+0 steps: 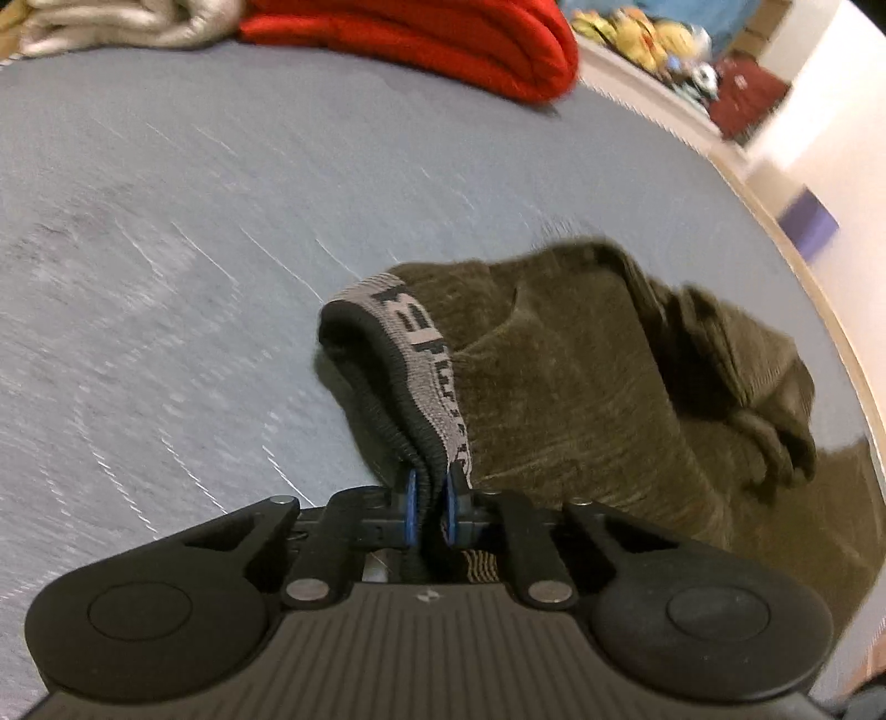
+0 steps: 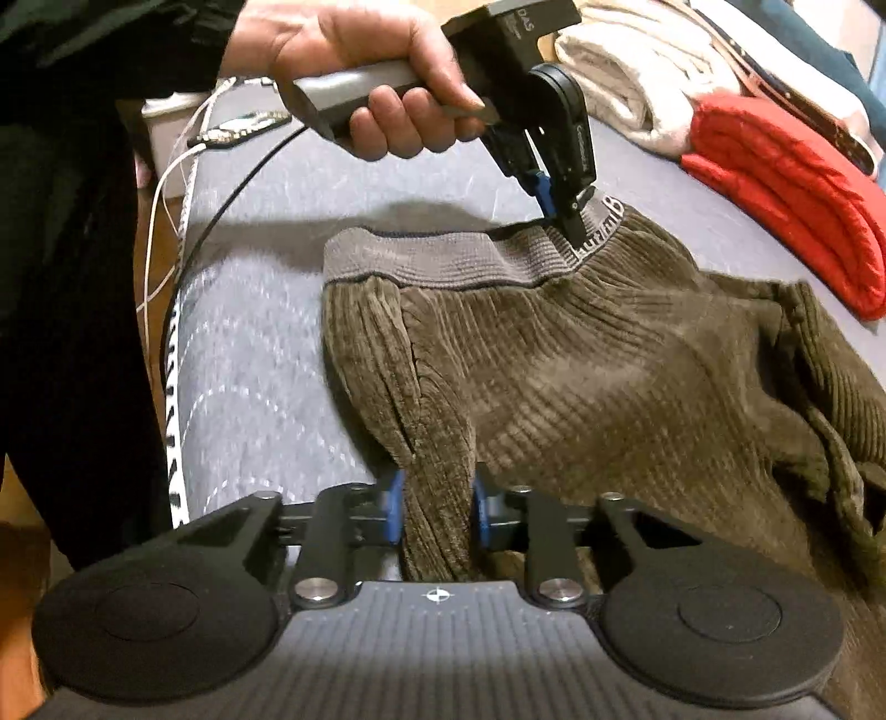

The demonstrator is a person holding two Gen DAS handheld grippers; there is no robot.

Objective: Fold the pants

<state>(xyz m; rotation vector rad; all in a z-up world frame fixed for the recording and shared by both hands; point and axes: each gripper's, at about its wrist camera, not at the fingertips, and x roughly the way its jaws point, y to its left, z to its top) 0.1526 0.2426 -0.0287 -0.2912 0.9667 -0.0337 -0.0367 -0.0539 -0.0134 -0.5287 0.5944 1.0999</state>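
Olive corduroy pants (image 2: 609,376) with a grey lettered waistband (image 2: 432,266) lie on a blue-grey bed surface (image 1: 194,249). My left gripper (image 1: 429,507) is shut on the waistband (image 1: 426,360), lifting its far corner; it also shows in the right wrist view (image 2: 576,221), held by a hand. My right gripper (image 2: 434,509) is shut on a bunched fold of the corduroy at the pants' near side. The pants (image 1: 581,387) trail away to the right, legs partly crumpled.
A folded red garment (image 1: 443,39) (image 2: 786,199) and folded white cloth (image 2: 637,72) lie at the far edge. Cables (image 2: 183,221) run along the bed's left edge by the person's dark clothing. The bed edge (image 1: 786,249) curves at right.
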